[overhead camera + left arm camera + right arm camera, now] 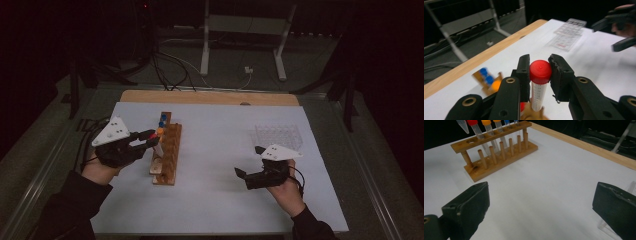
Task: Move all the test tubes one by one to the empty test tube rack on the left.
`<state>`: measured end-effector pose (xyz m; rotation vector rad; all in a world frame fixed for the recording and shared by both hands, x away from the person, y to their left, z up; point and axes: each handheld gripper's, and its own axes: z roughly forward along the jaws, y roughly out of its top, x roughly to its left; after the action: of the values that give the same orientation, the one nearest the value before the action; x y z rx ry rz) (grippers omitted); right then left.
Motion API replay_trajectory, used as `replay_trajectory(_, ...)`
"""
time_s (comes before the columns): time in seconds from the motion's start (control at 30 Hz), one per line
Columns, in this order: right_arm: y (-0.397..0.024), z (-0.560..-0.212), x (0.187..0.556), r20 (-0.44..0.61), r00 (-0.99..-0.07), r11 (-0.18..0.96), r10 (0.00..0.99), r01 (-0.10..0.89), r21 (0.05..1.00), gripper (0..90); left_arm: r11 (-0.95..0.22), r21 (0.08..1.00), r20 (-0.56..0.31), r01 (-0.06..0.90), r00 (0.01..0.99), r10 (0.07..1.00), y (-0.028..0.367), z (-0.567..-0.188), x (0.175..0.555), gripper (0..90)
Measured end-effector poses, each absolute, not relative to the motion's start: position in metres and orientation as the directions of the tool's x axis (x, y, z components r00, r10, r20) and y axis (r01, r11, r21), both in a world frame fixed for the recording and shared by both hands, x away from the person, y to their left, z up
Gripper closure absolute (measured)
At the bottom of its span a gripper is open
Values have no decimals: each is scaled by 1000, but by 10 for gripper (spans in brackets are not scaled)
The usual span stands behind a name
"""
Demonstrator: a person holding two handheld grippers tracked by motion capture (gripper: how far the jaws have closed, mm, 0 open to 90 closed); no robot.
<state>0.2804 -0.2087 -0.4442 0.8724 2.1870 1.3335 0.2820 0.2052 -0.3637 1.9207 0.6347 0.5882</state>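
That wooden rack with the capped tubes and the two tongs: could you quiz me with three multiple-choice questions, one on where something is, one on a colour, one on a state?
1. Where is the clear plastic tray?
A. beside the right tongs
B. on top of the wooden rack
C. on the floor

2. What colour is the cap of the tube in the left tongs?
A. green
B. red
C. white

3. How do the right tongs stand?
A. shut on a tube
B. shut on the tray
C. open, with nothing between them

Answers:
1. A, the high view shows the tray on the white table top just behind the right hand.
2. B, the left gripper view shows a red cap pinched between the pads.
3. C, the right gripper view shows the jaws far apart over bare table.
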Motion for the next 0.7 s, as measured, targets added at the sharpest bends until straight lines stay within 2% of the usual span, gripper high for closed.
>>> replay_trajectory(0.33, -209, -444, 280, -31, -705, 331, 708, 293, 897, 7, -351, 906, 74, 239, 725, 685, 213, -396, 288, 719)
replay_trajectory(0.7, -212, -446, 277, -25, -706, 327, 708, 295, 898, 7, -365, 887, 58, 284, 715, 697, 213, -428, 291, 719)
